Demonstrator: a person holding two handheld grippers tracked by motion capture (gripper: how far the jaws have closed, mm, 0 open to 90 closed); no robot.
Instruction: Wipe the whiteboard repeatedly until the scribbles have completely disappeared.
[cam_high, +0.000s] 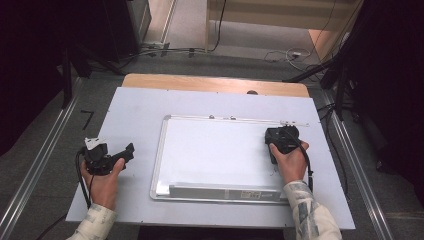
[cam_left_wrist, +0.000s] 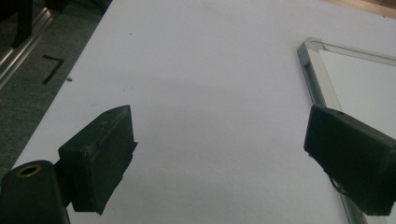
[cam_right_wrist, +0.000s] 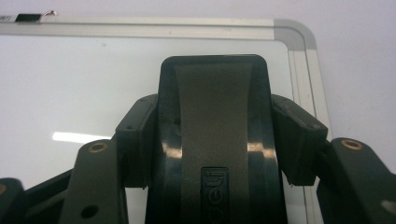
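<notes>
A whiteboard (cam_high: 215, 150) with a silver frame lies flat on the white table sheet (cam_high: 135, 110). My right gripper (cam_high: 281, 134) hovers over the board's far right corner, and its jaws press on both sides of a black board eraser (cam_right_wrist: 212, 88). In the right gripper view the right gripper (cam_right_wrist: 217, 140) points at the board's corner (cam_right_wrist: 299, 37), with the board's white surface (cam_right_wrist: 84, 84) beneath. My left gripper (cam_high: 117, 150) rests left of the board with its jaws apart. Bare table sheet shows between the jaws of the left gripper (cam_left_wrist: 219, 126), and the board's frame (cam_left_wrist: 317, 79) is at the right.
The board's pen tray (cam_high: 225, 192) runs along its near edge. A wooden table edge (cam_high: 210, 82) shows beyond the sheet. Metal rails (cam_high: 35, 170) flank the table on the grey floor, with a black tape mark (cam_high: 87, 119) at the left and cables at the back.
</notes>
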